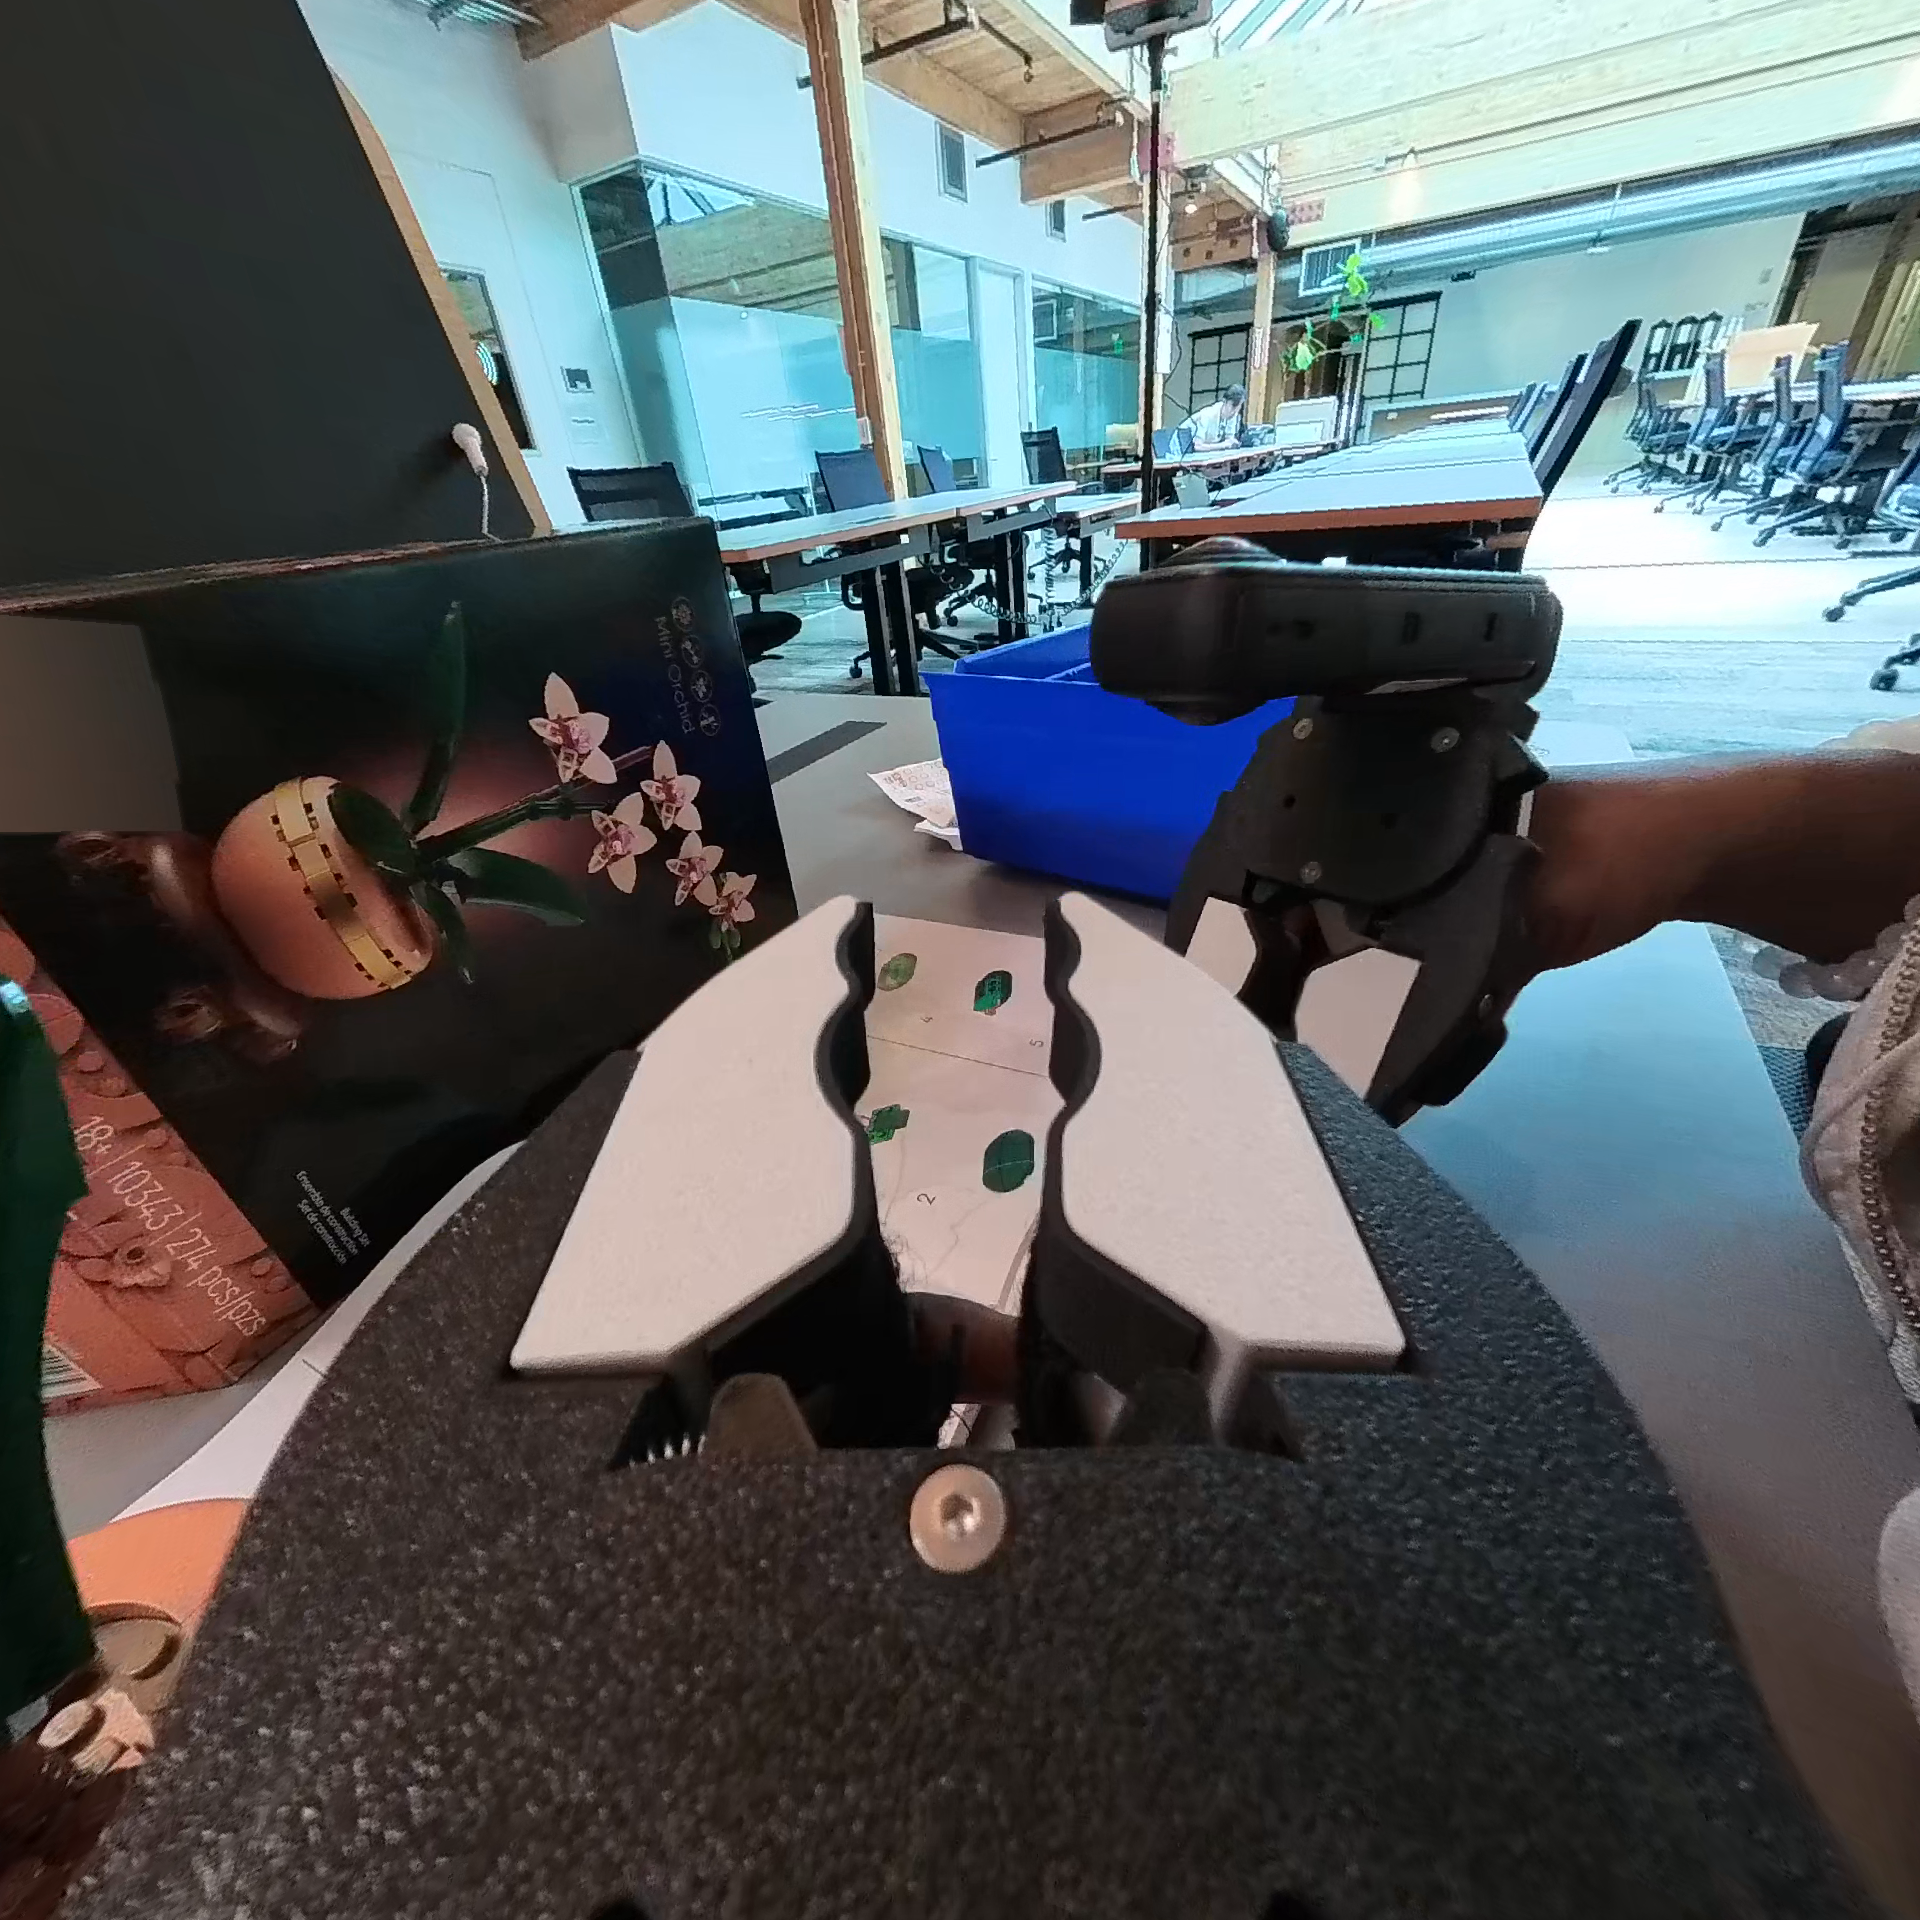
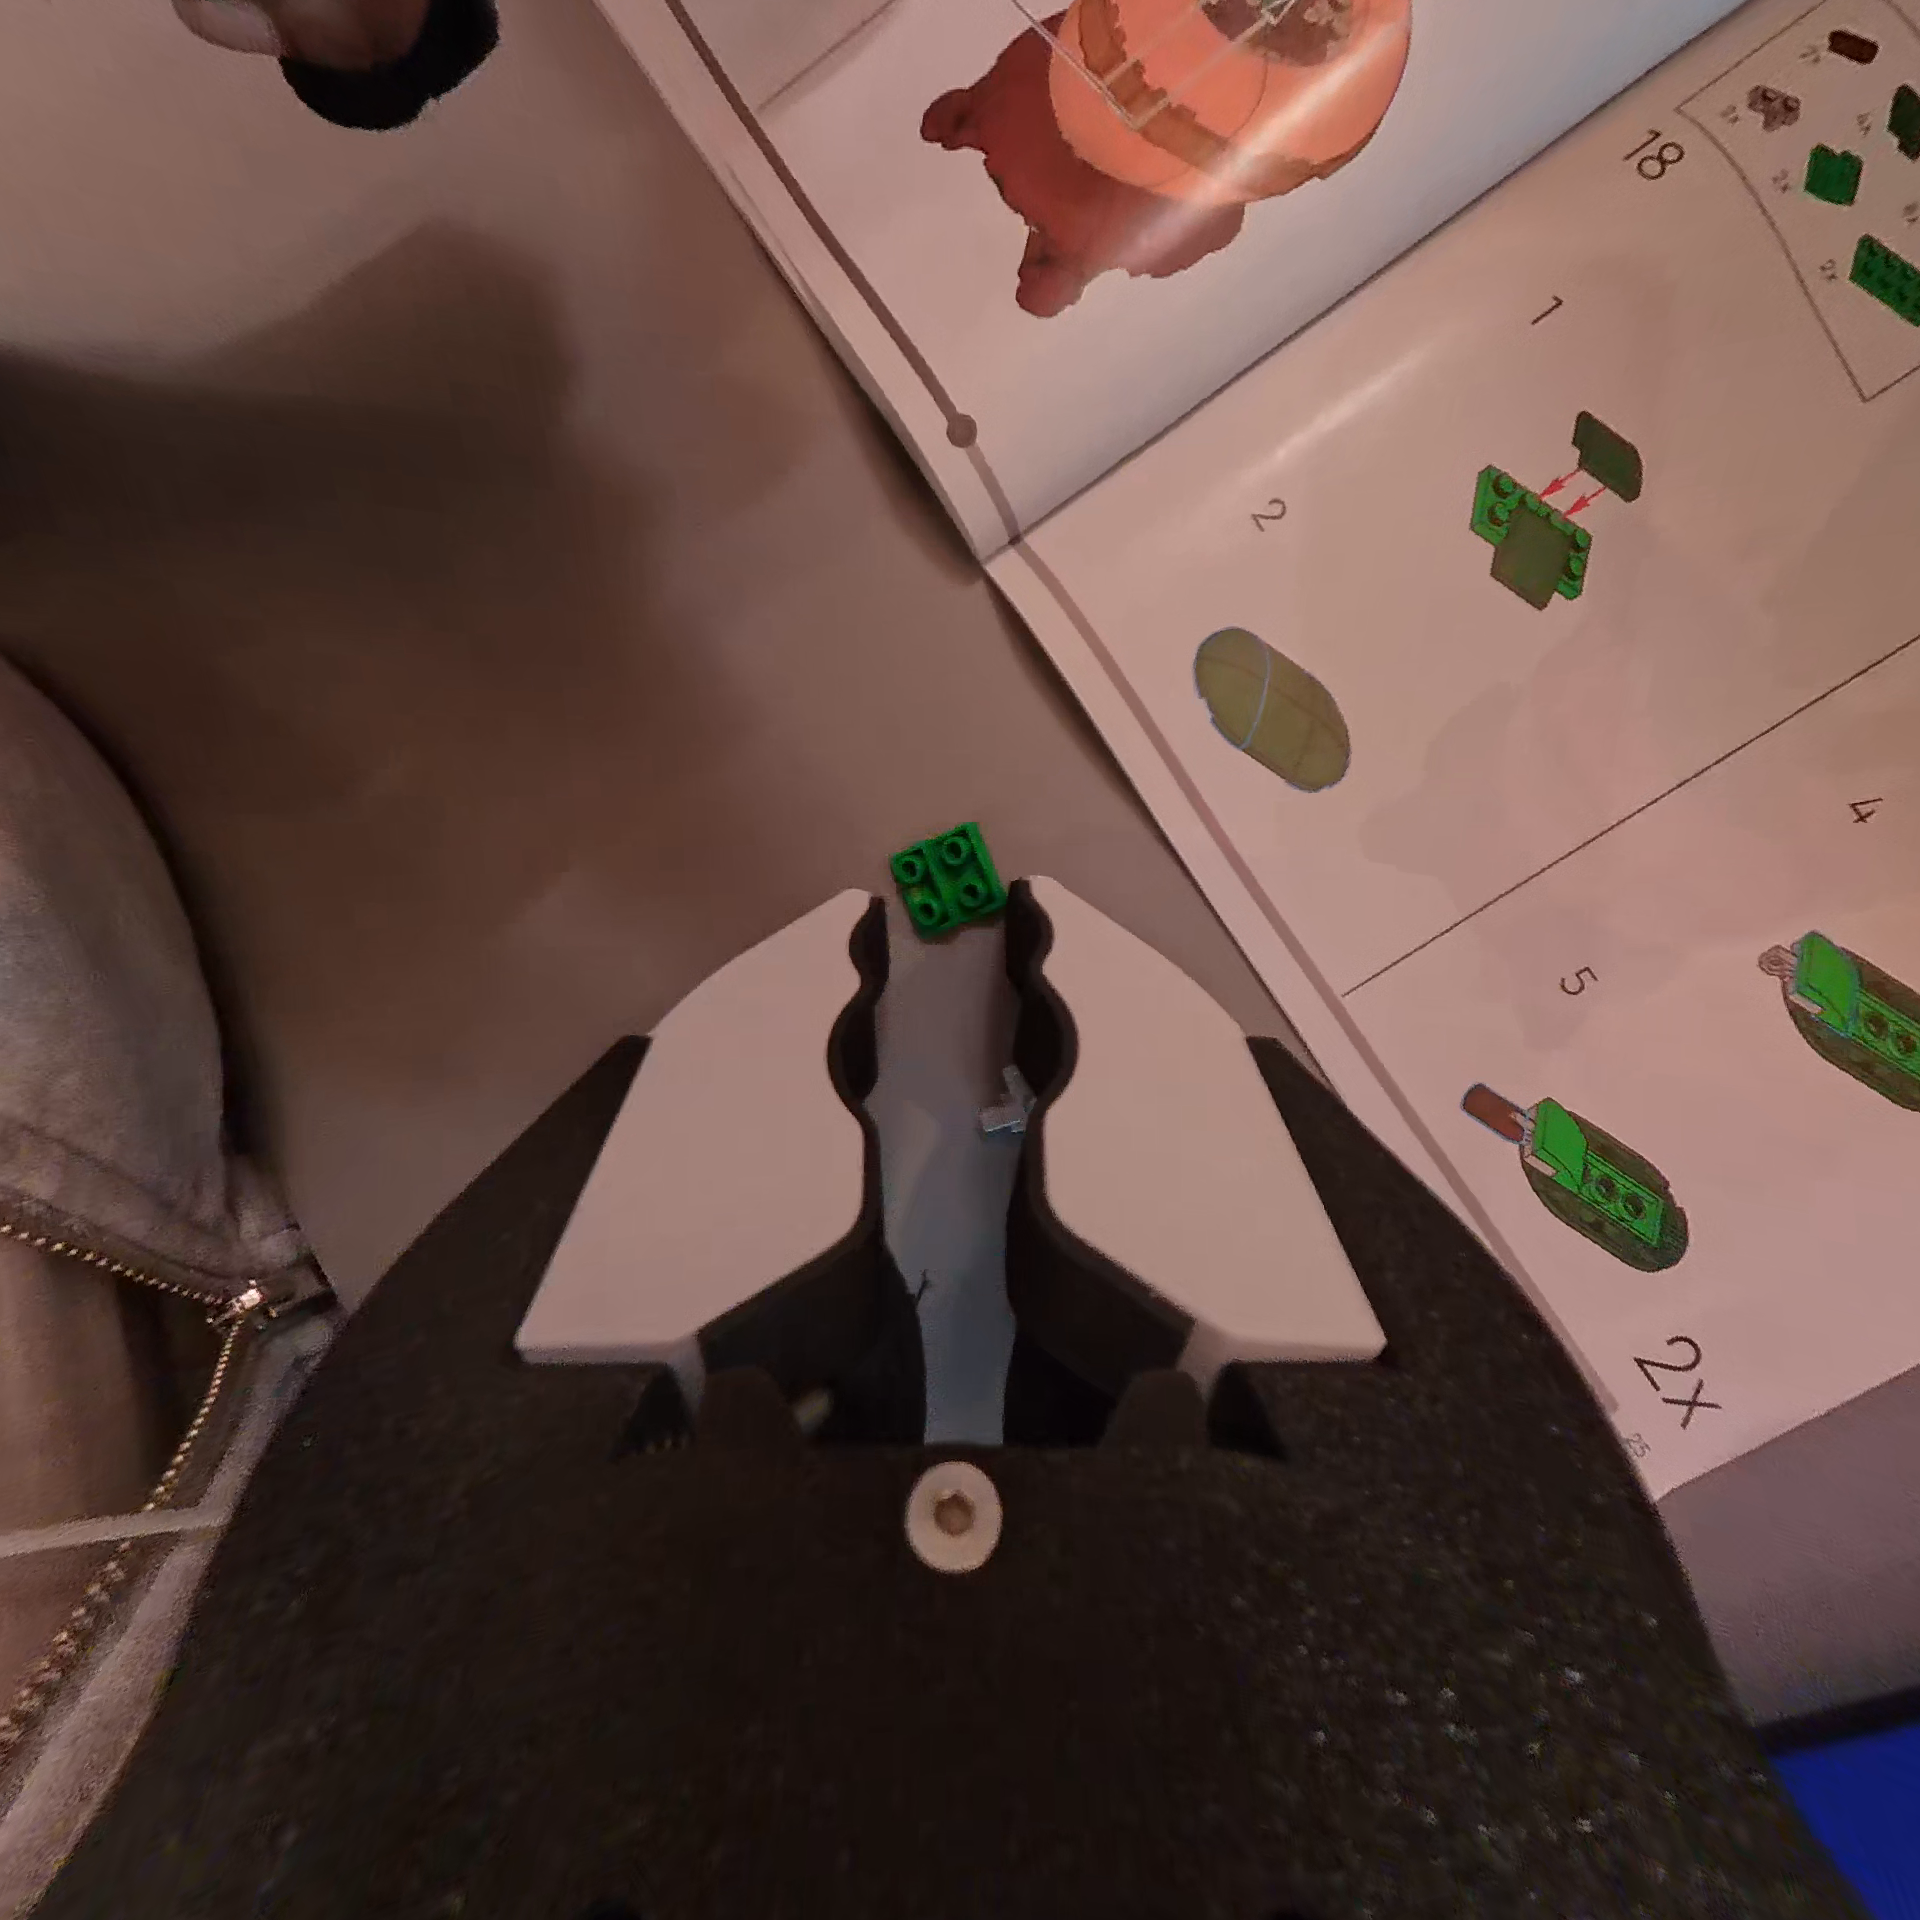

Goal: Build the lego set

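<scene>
A half-built orchid pot (image 1: 135,1600) in salmon and brown sits at the far left edge of the left wrist view, blurred, beside a dark green piece (image 1: 31,1351) too close to the lens to identify. Behind it, left of the open instruction booklet (image 1: 966,1081), the lego set box (image 1: 416,883) stands propped on the grey tabletop (image 1: 1621,1247). The left claw (image 1: 956,925) hovers above the booklet with a narrow gap between its white fingers (image 1: 727,1143), nothing held. Beyond the booklet rests a blue plastic bin (image 1: 1049,769), a crumpled printed slip (image 1: 920,790) touching its left side. To the booklet's right, the right claw (image 1: 1299,1023) points down at the tabletop, carried by a person's hand (image 1: 1662,862).

In the right wrist view, a grey zippered sleeve (image 2: 94,1039) fills the left edge. The right claw (image 2: 948,896) is narrowly parted, its fingertips (image 2: 1039,904) flanking a small green lego plate (image 2: 948,881) lying studs-up on the tabletop (image 2: 520,623) just left of the booklet (image 2: 1455,727); whether the tips touch the plate is unclear. A tiny light grey piece (image 2: 1006,1114) lies between the fingers, nearer the camera. The booklet's open pages show numbered steps in green parts.
</scene>
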Tool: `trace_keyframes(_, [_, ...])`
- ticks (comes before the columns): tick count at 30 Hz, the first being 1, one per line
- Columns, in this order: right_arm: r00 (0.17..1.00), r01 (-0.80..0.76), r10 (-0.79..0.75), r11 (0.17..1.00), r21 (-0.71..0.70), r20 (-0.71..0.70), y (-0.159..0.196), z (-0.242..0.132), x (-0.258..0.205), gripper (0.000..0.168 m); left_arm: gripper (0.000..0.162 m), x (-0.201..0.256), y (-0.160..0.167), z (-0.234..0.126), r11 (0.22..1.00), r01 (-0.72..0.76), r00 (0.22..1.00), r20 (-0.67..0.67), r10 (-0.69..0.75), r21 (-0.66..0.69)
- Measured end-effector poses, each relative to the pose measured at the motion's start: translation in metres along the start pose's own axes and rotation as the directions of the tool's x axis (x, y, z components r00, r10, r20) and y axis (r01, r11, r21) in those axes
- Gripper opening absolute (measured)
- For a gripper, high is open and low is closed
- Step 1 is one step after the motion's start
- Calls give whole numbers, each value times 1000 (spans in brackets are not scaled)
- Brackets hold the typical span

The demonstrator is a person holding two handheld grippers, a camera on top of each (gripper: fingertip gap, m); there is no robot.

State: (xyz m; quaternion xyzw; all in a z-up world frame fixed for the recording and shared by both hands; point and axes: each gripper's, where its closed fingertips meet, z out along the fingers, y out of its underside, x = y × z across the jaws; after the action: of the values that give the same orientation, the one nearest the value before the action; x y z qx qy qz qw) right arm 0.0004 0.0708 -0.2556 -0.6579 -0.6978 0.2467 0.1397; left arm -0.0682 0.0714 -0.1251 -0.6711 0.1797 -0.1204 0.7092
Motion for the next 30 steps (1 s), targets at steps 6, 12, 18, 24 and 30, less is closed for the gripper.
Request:
trace_keyframes(6, [999,42,-41,997,62,-16,-8,-10,0,29,30,0,4,2,1000,-7,1000,-2,7,-20])
trace_keyframes(12, [993,119,-122,945,305,-9,-34,-79,-2,32,31,0,9,3,999,0,1000,-7,0,-38])
trace_keyframes(18, [922,331,-239,896,297,-305,-25,-205,60,25,31,6,14,7,999,-10,999,-37,8,-45])
trace_keyframes(24, [798,558,-526,829,33,-293,12,-235,128,15,31,11,23,20,997,4,997,-72,-9,-72])
trace_keyframes(30, [808,522,-571,807,-277,-141,52,-178,210,14,30,10,16,36,998,-44,998,-48,41,-53])
